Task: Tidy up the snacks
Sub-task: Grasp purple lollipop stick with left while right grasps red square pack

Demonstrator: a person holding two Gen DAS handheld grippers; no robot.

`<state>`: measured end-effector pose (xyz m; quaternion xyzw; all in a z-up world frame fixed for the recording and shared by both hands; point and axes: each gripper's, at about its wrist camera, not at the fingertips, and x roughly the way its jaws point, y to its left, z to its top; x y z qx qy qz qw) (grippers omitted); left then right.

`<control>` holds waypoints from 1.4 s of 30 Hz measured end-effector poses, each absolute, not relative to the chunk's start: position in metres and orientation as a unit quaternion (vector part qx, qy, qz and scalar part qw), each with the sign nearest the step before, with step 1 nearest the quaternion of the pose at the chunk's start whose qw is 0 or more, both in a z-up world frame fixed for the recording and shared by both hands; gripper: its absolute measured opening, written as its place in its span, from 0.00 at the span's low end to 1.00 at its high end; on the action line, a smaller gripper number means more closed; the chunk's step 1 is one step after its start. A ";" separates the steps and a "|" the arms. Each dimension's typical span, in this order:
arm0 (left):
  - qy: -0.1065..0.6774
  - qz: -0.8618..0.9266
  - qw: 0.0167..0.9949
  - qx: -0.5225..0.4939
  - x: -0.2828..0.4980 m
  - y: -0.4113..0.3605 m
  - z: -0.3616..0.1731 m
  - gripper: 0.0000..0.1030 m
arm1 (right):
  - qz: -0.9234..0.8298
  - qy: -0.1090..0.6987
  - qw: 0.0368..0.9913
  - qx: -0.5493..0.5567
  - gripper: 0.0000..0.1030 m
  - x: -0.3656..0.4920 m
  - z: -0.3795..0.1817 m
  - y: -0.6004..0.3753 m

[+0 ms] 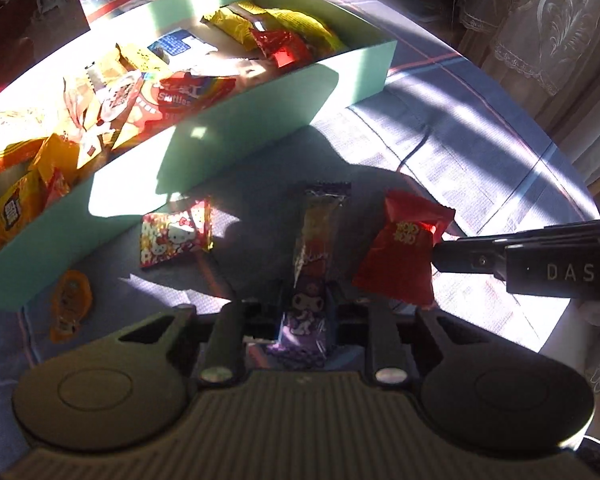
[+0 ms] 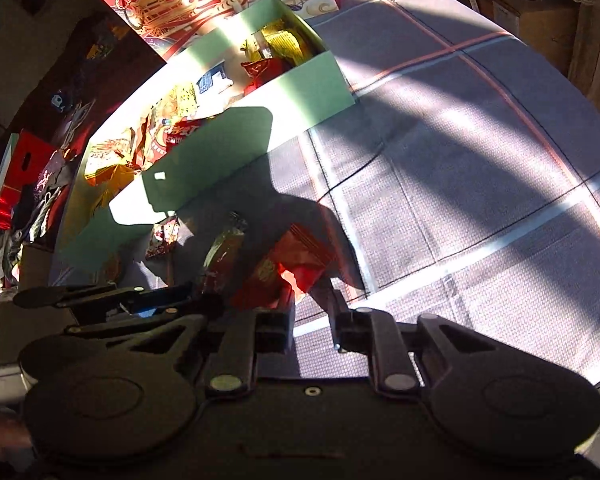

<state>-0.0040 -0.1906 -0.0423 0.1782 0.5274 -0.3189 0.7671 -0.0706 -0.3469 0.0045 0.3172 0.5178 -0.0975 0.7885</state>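
1. Left hand-held gripper (image 1: pixel 303 312) is clamped on the lower end of a long purple snack stick (image 1: pixel 312 276), which lies on the checked cloth of the table (image 1: pixel 480 152).
2. Right hand-held gripper (image 2: pixel 312 320) is squeezed shut on the edge of a red candy packet (image 2: pixel 284 268), just right of the stick.
3. The green box (image 1: pixel 236 128) behind them is full of snacks.
4. A Hello Kitty packet (image 1: pixel 176 234) and an orange sweet (image 1: pixel 70 304) lie loose in front of the box.
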 end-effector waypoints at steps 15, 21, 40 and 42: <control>0.555 -0.281 0.776 0.106 0.010 -0.134 -0.040 0.36 | -0.127 0.512 0.810 0.255 0.38 -0.021 0.009 -0.320; 0.559 -0.290 0.772 0.092 0.016 -0.129 -0.040 0.53 | -0.143 0.510 0.806 0.264 0.38 -0.030 0.015 -0.329; 0.551 -0.256 0.792 0.060 0.029 -0.105 -0.041 0.16 | -0.126 0.533 0.823 0.150 0.49 0.015 -0.004 -0.258; 0.550 -0.258 0.792 0.062 0.028 -0.107 -0.040 0.18 | -0.128 0.527 0.832 0.117 0.34 0.011 -0.005 -0.251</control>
